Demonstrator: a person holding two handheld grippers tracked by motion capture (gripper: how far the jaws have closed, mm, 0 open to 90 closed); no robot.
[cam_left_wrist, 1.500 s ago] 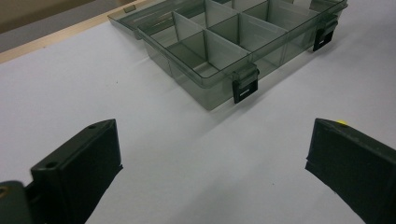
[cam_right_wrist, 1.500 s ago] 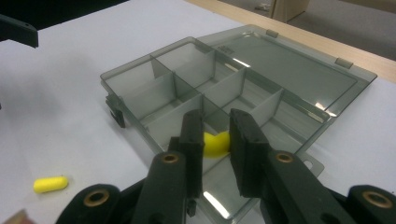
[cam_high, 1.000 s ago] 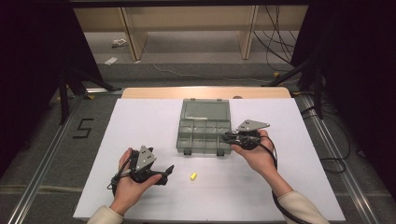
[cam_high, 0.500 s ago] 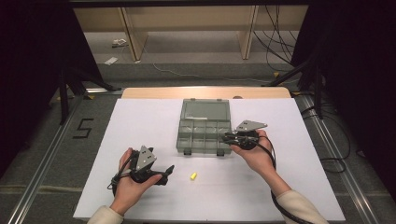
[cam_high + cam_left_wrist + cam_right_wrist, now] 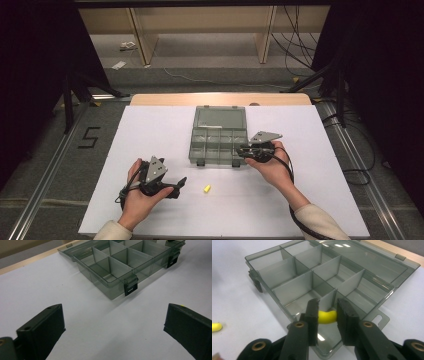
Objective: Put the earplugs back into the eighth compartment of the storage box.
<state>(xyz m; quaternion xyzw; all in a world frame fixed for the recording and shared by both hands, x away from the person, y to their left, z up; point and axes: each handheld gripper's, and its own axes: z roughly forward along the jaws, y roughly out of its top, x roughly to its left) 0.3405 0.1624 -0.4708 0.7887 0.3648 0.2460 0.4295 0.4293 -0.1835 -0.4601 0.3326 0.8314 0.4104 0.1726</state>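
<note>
The right gripper point(image 5: 325, 315) pinches 1 yellow piece point(image 5: 327, 316) over the organizer box point(image 5: 218, 142), not yet released; 1 more yellow piece point(image 5: 206, 189) waits on the surface beside the left gripper point(image 5: 177, 186), jaws spread.

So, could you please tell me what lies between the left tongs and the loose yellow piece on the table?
Nothing: the high view shows bare white table between the open left tongs and the yellow piece.
</note>
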